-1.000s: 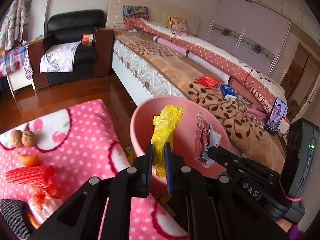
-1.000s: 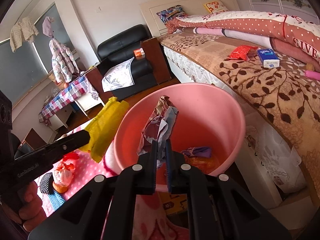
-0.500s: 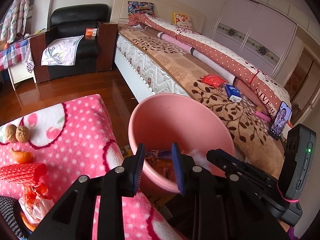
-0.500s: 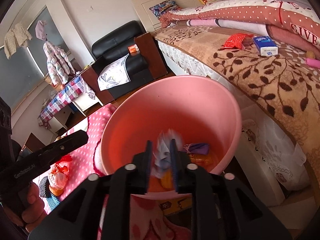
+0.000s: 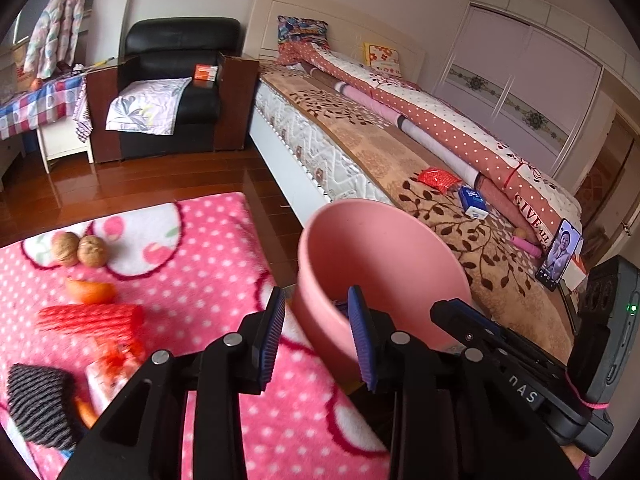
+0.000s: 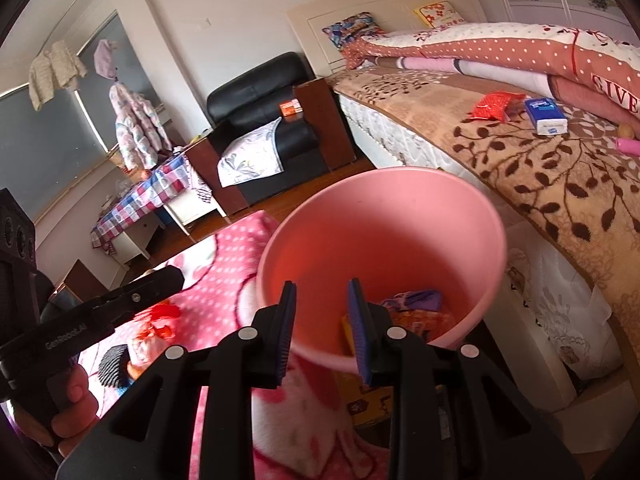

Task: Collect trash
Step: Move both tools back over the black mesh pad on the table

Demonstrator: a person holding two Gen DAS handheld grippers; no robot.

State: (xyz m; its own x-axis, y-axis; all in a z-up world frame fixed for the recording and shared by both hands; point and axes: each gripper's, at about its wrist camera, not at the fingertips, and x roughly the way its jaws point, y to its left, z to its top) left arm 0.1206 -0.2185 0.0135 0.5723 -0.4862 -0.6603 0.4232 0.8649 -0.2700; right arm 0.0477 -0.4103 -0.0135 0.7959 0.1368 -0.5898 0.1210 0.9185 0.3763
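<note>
A pink plastic bin [image 5: 384, 248] [image 6: 384, 216] stands between the pink dotted blanket [image 5: 192, 280] and the bed. Wrappers [image 6: 416, 308] lie at its bottom. My left gripper [image 5: 318, 336] is open and empty at the bin's near left rim. My right gripper [image 6: 322, 330] is open and empty over the bin's near rim. On the blanket to the left lie a red foam net [image 5: 88, 318], an orange peel [image 5: 90, 292], two walnuts [image 5: 80, 250], a crumpled wrapper [image 5: 112, 364] and a striped dark item [image 5: 36, 404].
The bed [image 5: 400, 160] runs along the right with a red packet [image 5: 438, 178], a blue tissue pack [image 5: 472, 202] and a phone [image 5: 560, 252] on it. A black armchair [image 5: 172, 92] and a checked table [image 5: 36, 104] stand behind on the wood floor.
Both grippers opened and dropped their trash, the yellow wrapper and the printed wrapper, into the bin. Both have drawn back toward the bin's near rim; the left swung left.
</note>
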